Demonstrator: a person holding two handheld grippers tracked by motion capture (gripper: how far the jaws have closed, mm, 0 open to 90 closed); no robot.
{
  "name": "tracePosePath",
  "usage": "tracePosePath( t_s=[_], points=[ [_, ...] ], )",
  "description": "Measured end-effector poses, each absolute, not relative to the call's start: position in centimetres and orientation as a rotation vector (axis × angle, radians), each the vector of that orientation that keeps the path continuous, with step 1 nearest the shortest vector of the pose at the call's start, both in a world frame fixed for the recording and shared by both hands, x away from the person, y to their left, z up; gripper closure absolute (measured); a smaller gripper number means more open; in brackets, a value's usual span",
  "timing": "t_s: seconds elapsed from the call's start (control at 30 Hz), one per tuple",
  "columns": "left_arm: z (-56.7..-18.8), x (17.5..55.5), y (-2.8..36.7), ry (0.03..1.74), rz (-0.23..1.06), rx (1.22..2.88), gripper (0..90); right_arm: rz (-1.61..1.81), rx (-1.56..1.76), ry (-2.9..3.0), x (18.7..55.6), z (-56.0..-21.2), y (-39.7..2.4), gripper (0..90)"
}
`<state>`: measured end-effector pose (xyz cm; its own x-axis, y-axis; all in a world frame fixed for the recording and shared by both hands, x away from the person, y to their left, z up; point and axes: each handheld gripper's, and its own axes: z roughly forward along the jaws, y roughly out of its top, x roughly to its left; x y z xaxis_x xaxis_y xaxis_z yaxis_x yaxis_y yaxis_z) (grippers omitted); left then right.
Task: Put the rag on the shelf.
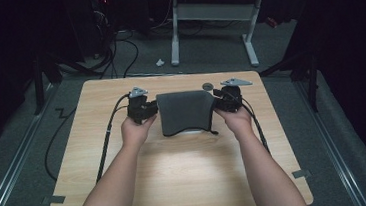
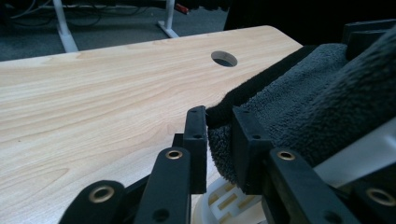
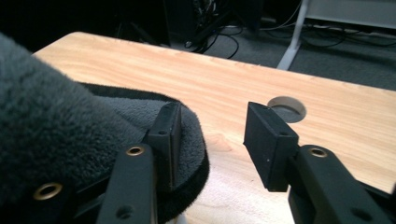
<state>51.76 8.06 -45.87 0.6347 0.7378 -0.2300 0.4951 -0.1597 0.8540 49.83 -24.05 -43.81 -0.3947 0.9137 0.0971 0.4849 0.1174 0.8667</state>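
— Why was the dark grey towel (image 1: pixel 184 112) held up off the table (image 1: pixel 177 178) like that, stretched between the two hands?

— My guess is it was being draped over the white plastic piece under it (image 2: pixel 224 205) — held at both side edges it would hang flat and settle evenly. The left gripper (image 2: pixel 219 140) had its jaws narrow, with the towel's black-trimmed edge (image 2: pixel 243 95) pinched between the pads. The right gripper (image 3: pixel 212 140) stood wide: one pad lay against the towel's rim, the other well apart over bare wood, so nothing was clamped there. I'd judge that side was already let go, the left side not yet.

— So the towel sat where, exactly?

— Mid-table, toward the far half, between the two grippers, its near hem sagging over the white piece.

— What couldn't you make out?

— That white piece, mostly — from above a pale sliver under the hem (image 1: pixel 192 131), and in the left gripper view a slotted corner. Its shape was hidden by the towel. The round hole in the table (image 1: pixel 207 86) sat just beyond the towel's far right corner. Farther off, a white desk frame (image 1: pixel 211 15) and floor cables faded into dark.
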Motion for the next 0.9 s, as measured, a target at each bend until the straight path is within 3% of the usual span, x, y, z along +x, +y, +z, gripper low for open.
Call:
tracePosePath(
  t_s=[0.23,0.6,0.9],
  points=[
    [-45.1,51.6,8.9,1.003,0.334,1.811,67.9,1.220,1.350,1.880,49.4,-42.8,-24.8,55.3],
    [-44.3,51.1,10.1,1.005,0.380,1.808,64.4,1.159,1.330,1.864,48.8,-42.1,-25.6,53.4],
    [-45.2,46.7,13.0,0.996,0.433,1.764,55.3,1.134,1.270,1.834,44.5,-42.3,-26.8,51.0]
  ],
)
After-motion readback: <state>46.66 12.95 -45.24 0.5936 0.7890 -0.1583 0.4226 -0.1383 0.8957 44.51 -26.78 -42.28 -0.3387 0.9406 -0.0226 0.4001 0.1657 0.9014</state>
